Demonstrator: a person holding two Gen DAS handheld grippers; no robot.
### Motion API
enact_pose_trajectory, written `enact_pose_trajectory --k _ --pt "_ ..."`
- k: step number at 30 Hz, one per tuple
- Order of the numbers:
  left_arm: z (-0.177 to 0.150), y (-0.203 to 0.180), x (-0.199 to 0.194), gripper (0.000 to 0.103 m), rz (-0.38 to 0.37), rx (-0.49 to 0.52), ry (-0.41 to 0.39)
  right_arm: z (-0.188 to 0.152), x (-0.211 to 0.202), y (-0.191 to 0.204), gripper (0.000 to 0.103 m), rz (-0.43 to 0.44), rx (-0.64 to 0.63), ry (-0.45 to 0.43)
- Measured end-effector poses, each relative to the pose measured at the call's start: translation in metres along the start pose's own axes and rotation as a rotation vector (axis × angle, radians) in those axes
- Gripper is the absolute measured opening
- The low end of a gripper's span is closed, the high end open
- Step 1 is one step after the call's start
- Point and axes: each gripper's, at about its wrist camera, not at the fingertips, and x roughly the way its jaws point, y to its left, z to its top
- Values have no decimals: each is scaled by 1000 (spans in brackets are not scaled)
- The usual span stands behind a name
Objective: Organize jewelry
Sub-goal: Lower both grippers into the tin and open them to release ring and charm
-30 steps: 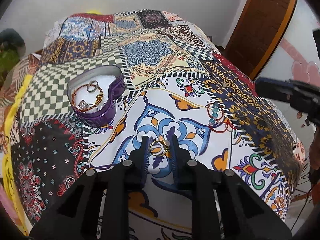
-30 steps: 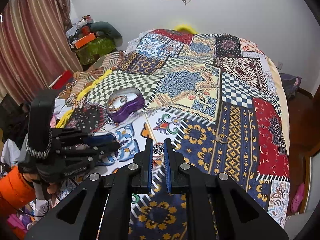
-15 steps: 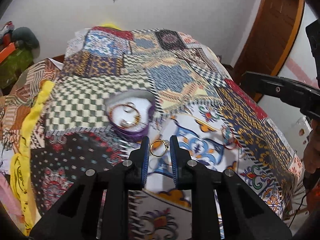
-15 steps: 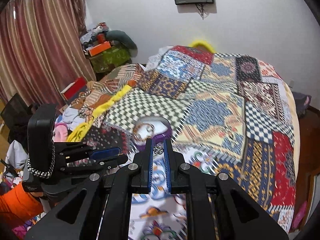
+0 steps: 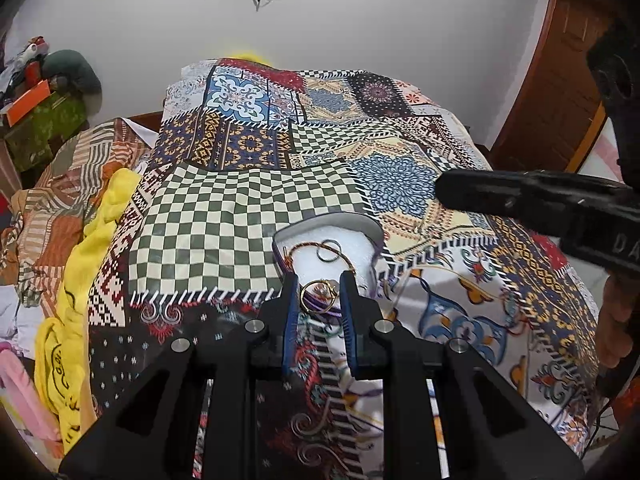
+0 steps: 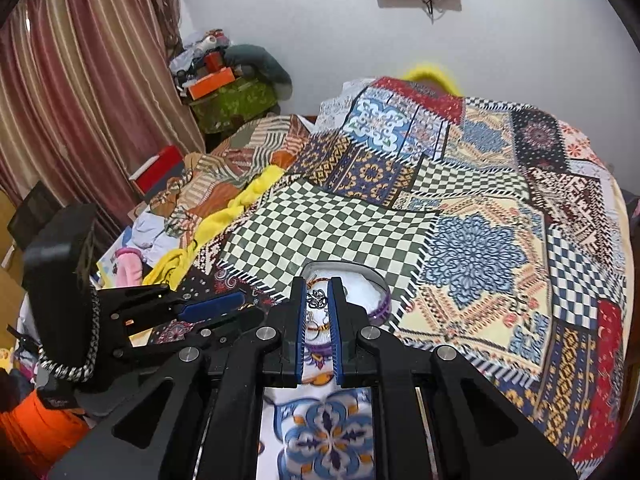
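The left gripper point(image 5: 319, 293) is closed on a gold ring point(image 5: 317, 291), pinched across its band so the hoop stands in the gap between the pads. The right gripper point(image 6: 319, 303) is nearly shut on a small dark silver ornament point(image 6: 317, 299). The purple heart-shaped box point(image 5: 370, 232) sits on the patchwork bedspread point(image 5: 240, 216) directly ahead of and below both sets of fingertips. Both grippers appear about equally near; in my judgement each piece needs only a short carry forward over the near rim.
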Motion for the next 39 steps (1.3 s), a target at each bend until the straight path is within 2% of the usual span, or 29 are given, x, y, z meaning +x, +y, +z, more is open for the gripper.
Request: enact_pose_trajectory --k 10,22,35,39 --pt "13 8 34 19 -20 -7 29 5 44 -10 9 -51 -15 98" --pt "15 8 66 19 -2 20 75 1 75 -23 10 -77 1 164" --pt "14 12 67 19 4 -1 81 -6 87 -32 10 -96 28 206" --pt "13 15 63 20 -11 -22 78 -4 85 -34 21 -100 33 200"
